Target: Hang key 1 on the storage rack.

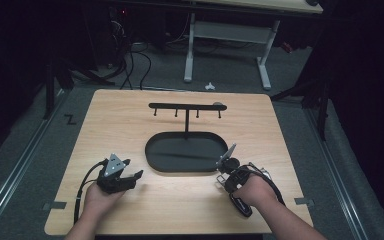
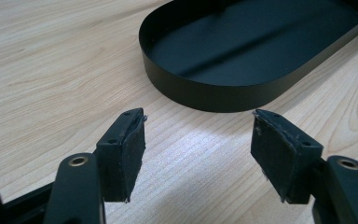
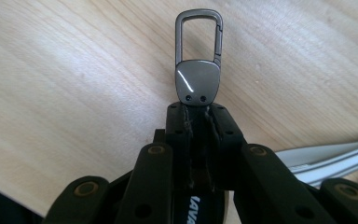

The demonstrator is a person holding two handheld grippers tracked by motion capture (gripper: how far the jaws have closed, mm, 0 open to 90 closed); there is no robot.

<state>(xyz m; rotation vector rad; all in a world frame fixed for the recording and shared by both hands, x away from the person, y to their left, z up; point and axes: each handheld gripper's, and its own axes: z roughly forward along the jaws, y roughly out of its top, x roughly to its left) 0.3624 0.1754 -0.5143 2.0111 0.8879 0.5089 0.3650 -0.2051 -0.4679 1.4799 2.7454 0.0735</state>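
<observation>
Your right gripper [image 3: 198, 114] is clamped on a key clip [image 3: 198, 60], just off the tray's [image 1: 155, 150] right end.

The clip is a grey metal carabiner with a flat tab; your pads pinch the tab's lower end and the loop sticks out past the tips, over bare table [image 1: 120, 115]. In the high view your right gripper sits near the oval black tray's right rim. A hook rack [image 1: 186, 106] stands on a post at the tray's far edge. Your left gripper [image 2: 198, 140] rests on the table left of the tray, jaws apart, nothing between them.
</observation>
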